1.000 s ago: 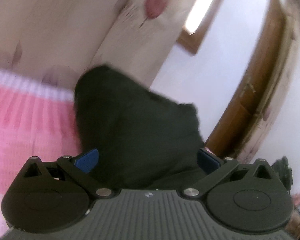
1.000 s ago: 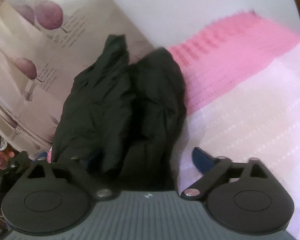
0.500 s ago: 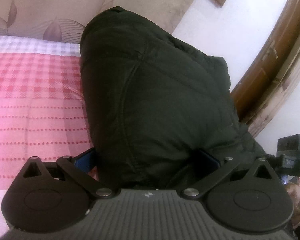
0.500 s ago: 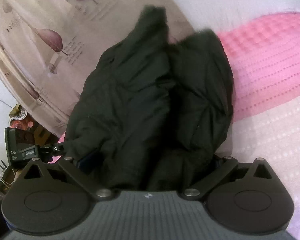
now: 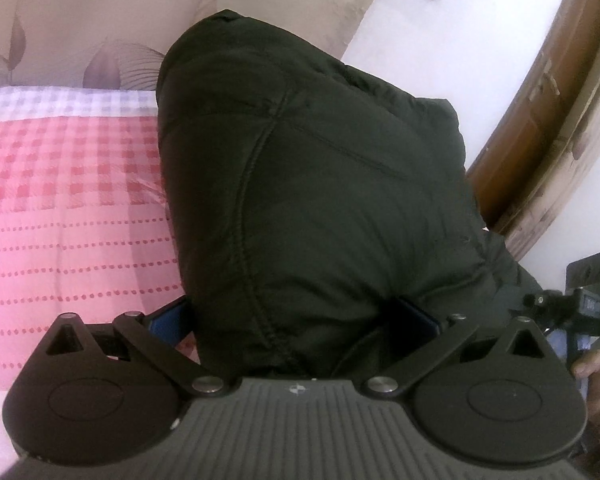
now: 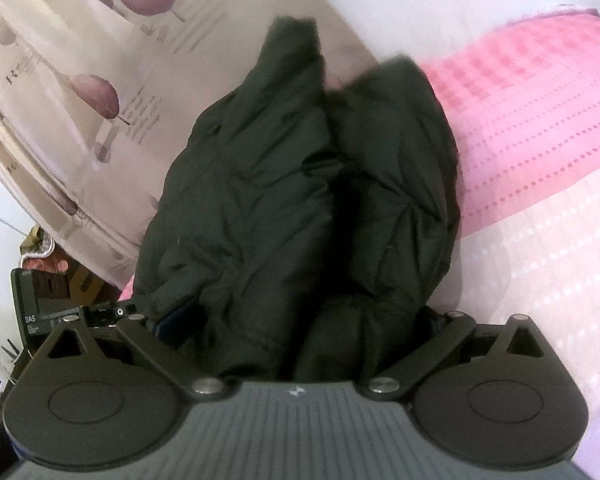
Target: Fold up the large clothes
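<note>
Here, near to far:
Left gripper (image 5: 296, 316): pinched on the black padded jacket (image 5: 312, 184).
Right gripper (image 6: 300, 316): clamped on bunched jacket folds.
Jacket: dark, quilted, stitched seams; held above the pink bedspread (image 5: 68, 216).
Curtain (image 6: 80, 92): seen behind.
Change: hardly any since half a second ago; jacket slightly lower in the left view.

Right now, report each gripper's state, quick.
Left gripper: shut on the black jacket.
Right gripper: shut on the same black jacket, bunched between its fingers.
</note>
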